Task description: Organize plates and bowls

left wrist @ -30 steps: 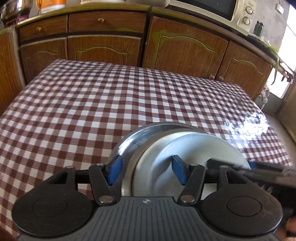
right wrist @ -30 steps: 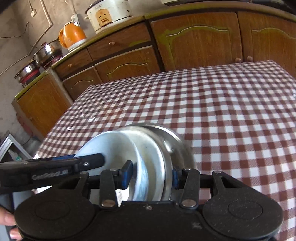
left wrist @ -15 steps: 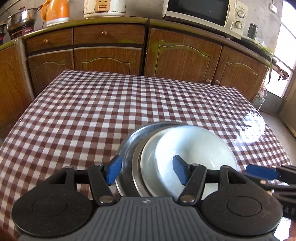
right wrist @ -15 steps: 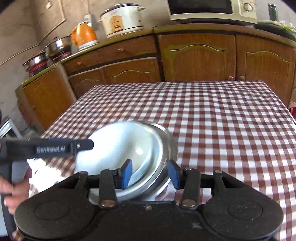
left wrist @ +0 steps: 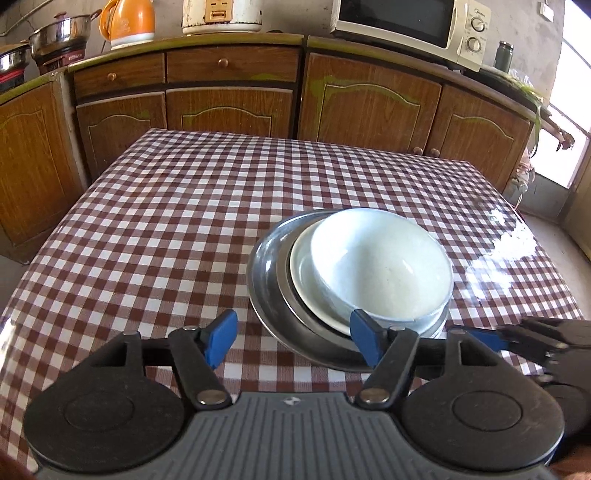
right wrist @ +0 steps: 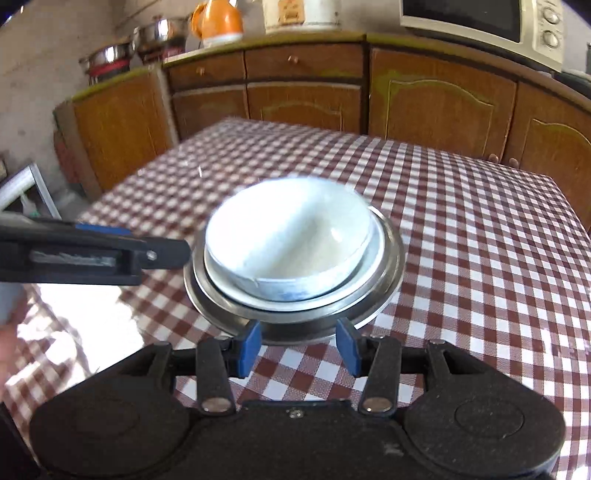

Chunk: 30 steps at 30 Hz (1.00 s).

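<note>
Left hand-held gripper (left wrist: 293, 341): blue pads spread, nothing between them; its jaws have just been opening. The left pad sits over bare checked cloth, the right pad overlaps the near rim of the stack in the picture, and contact cannot be judged. Right hand-held gripper (right wrist: 299, 349): pads parted, set just before the near edge of the stack, pinching nothing; in the left wrist view only its blurred dark tip enters at the right edge.

Stack: a white bowl (left wrist: 384, 273) sits inside a white plate (left wrist: 306, 280), which sits inside a steel plate (left wrist: 266, 273). The stack rests on the desk (left wrist: 155, 236), covered with a red-and-white checked cloth, toward its near right part as the left wrist view shows it. The bowl is off-centre, pushed toward the right side of the plates. The near arc of the steel plate is hidden behind the gripper bodies in both views. In the right wrist view the bowl's rim is smeared by blur, and a faint blue mark on its near wall cannot be made out.

Background: brown cabinets (left wrist: 229, 110) carry an orange kettle (left wrist: 127, 22), a white rice cooker (left wrist: 221, 14) cut off at the top, steel pots (left wrist: 59, 33) and a white microwave (left wrist: 410, 26). The microwave's small brand mark is too small to read. Sun glare washes out the cloth at the desk's right edge. Lettering on the left gripper's side, seen in the right wrist view, is blurred past reading.
</note>
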Motion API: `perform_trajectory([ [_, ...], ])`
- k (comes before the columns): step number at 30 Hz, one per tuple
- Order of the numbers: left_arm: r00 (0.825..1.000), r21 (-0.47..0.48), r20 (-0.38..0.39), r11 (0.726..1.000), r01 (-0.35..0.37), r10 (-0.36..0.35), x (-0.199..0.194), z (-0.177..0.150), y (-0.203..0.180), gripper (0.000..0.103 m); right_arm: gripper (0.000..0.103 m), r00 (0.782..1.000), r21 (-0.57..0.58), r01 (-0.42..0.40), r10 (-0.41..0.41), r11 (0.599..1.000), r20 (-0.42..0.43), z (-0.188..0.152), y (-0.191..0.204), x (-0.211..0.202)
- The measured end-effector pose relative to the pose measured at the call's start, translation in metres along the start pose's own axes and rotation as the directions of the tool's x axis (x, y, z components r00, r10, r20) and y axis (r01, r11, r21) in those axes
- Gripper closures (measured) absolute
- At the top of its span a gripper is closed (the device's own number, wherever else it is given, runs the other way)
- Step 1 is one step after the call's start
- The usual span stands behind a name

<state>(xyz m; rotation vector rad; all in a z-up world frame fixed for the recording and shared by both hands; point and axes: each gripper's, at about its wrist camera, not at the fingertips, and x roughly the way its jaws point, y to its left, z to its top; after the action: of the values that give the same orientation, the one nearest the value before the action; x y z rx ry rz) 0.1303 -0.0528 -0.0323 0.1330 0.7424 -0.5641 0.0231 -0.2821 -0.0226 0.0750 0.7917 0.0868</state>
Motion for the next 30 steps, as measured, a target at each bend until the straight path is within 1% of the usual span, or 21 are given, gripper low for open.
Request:
perform_trajectory([
  [3, 1.000, 0.007, 0.001, 1.000, -0.009, 0.009, -0.006, -0.001, -0.004, 0.030, 0.047, 1.000, 0.007, 0.013, -0.013, 1.000, 0.002, -0.002, 0.002, 0.006],
  [5, 1.000, 0.017, 0.003, 1.000, -0.019, 0.019, -0.010, -0.002, -0.007, 0.029, 0.047, 1.000, 0.030, -0.009, 0.009, 1.000, 0.012, -0.002, 0.001, -0.001],
  [7, 1.000, 0.024, -0.001, 0.999, -0.027, 0.027, -0.013, -0.005, -0.009, 0.028, 0.045, 1.000, 0.038, -0.017, 0.016, 0.999, 0.023, -0.003, 0.002, -0.013],
  [9, 1.000, 0.030, -0.004, 0.999, -0.031, 0.031, -0.016, -0.008, -0.014, 0.025, 0.038, 0.999, 0.048, -0.004, 0.002, 0.999, 0.041, -0.004, 0.002, -0.028],
  [11, 1.000, 0.029, 0.000, 0.999, -0.026, 0.026, -0.021, -0.011, -0.017, 0.023, 0.033, 0.998, 0.065, 0.006, -0.010, 0.998, 0.060, -0.007, 0.001, -0.041],
  [14, 1.000, 0.029, 0.005, 0.999, -0.016, 0.016, -0.029, -0.014, -0.024, 0.019, 0.031, 0.997, 0.084, 0.012, -0.018, 0.996, 0.072, -0.014, -0.001, -0.061],
  [16, 1.000, 0.039, 0.014, 0.999, -0.017, 0.017, -0.035, -0.016, -0.031, 0.014, 0.029, 0.997, 0.084, 0.013, -0.020, 0.996, 0.077, -0.023, -0.003, -0.074],
  [19, 1.000, 0.047, 0.016, 0.999, -0.011, 0.010, -0.041, -0.020, -0.037, 0.012, 0.028, 0.996, 0.093, 0.034, -0.041, 0.995, 0.078, -0.033, -0.006, -0.086],
  [21, 1.000, 0.044, 0.011, 0.999, -0.005, 0.004, -0.041, -0.022, -0.039, 0.009, 0.028, 0.997, 0.117, 0.024, -0.033, 0.993, 0.071, -0.039, -0.010, -0.093],
  [22, 1.000, 0.043, 0.008, 0.999, -0.007, 0.007, -0.042, -0.023, -0.040, 0.007, 0.028, 0.997, 0.124, 0.020, -0.028, 0.992, 0.070, -0.040, -0.011, -0.095],
  [24, 1.000, 0.047, 0.008, 0.999, -0.016, 0.015, -0.043, -0.025, -0.043, 0.006, 0.027, 0.997, 0.133, 0.016, -0.026, 0.991, 0.070, -0.044, -0.013, -0.100],
  [27, 0.999, 0.053, 0.010, 0.998, -0.034, 0.033, -0.044, -0.028, -0.047, 0.001, 0.027, 0.997, 0.138, 0.022, -0.032, 0.990, 0.072, -0.048, -0.014, -0.107],
  [30, 0.999, 0.059, 0.010, 0.997, -0.048, 0.048, -0.047, -0.031, -0.052, 0.000, 0.027, 0.997, 0.142, 0.016, -0.027, 0.990, 0.073, -0.049, -0.015, -0.110],
])
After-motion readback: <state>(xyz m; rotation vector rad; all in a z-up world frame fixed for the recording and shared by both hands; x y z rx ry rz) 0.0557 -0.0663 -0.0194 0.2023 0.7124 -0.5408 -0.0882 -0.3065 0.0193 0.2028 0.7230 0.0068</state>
